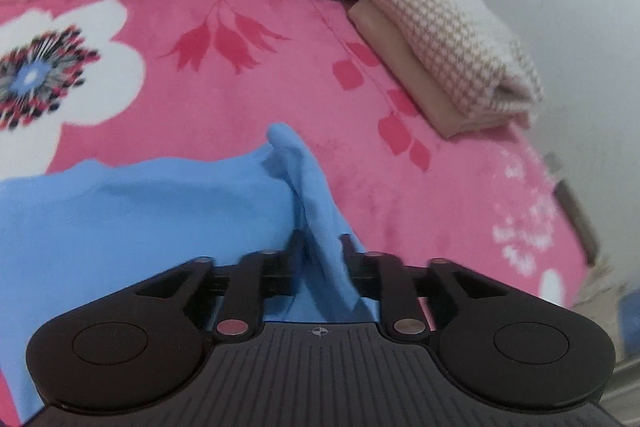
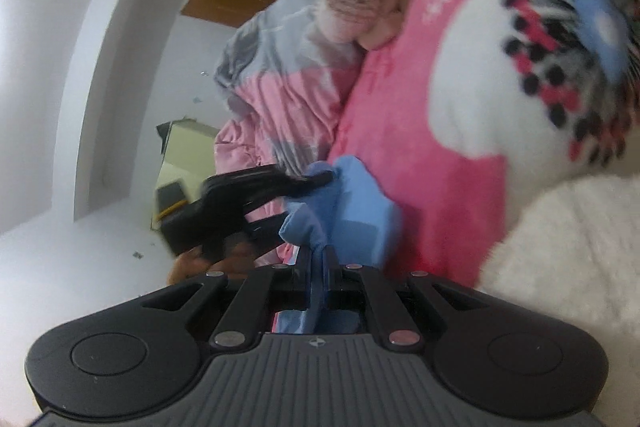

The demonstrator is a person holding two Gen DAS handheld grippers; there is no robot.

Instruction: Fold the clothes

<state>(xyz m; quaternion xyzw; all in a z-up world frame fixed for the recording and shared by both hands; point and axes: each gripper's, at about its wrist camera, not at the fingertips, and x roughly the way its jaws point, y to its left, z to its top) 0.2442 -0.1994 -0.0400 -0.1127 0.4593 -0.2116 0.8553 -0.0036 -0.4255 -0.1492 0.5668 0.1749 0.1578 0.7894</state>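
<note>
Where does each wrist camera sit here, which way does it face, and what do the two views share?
Left wrist: on the left gripper, facing across the pink bedspread toward folded clothes; own fingers only.
Right wrist: on the right gripper, rolled sideways, facing wall and bed; left gripper and a hand show.
Shared: blue garment, pinched by both.

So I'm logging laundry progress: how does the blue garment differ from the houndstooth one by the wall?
The blue garment is plain, spread loose and pinched in both hand-held grippers, left and right; the houndstooth garment is patterned, folded and stacked on a beige one, untouched. Both are over the pink bedspread.
</note>
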